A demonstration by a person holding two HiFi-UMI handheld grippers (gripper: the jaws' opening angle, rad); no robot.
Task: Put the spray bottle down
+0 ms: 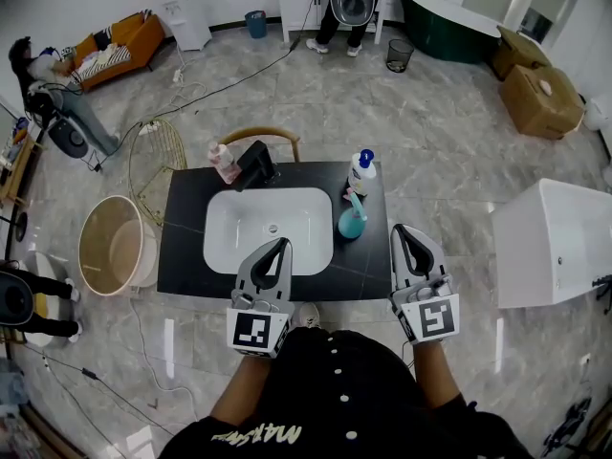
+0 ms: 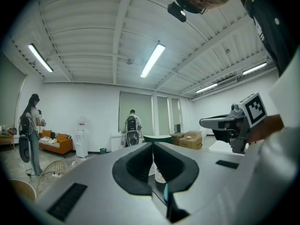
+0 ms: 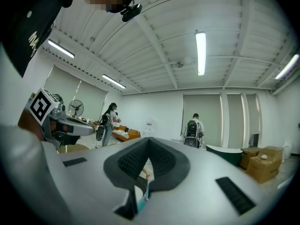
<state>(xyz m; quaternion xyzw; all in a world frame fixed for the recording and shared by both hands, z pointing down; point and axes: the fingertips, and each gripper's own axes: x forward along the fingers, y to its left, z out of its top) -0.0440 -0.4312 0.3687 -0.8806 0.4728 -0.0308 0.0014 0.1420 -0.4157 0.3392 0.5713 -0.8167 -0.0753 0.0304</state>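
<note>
Where the black counter holds its one white sink, three bottles stand. One is a teal spray bottle, one a white bottle with a blue cap, and one a pink bottle. The spray bottle stands upright on the counter just beside the sink's right edge. The white bottle is close behind it. The pink bottle is at the back left corner of the sink, next to the single black tap. Around the counter are one wooden chair behind it, one wire basket, and one round beige tub on the floor to the left.

Two grippers are held level over the near edge of the counter. The left gripper reaches over the near rim of the sink. Its jaws meet at the tips, with nothing gripped between them. In its own view, only slivers of the white and teal bottles show, far off, through the slit lower down. The right gripper is over the counter's right end, near the spray bottle but clear of it. Its jaws are also closed tip to tip and hold nothing. Neither gripper touches any bottle.
</note>
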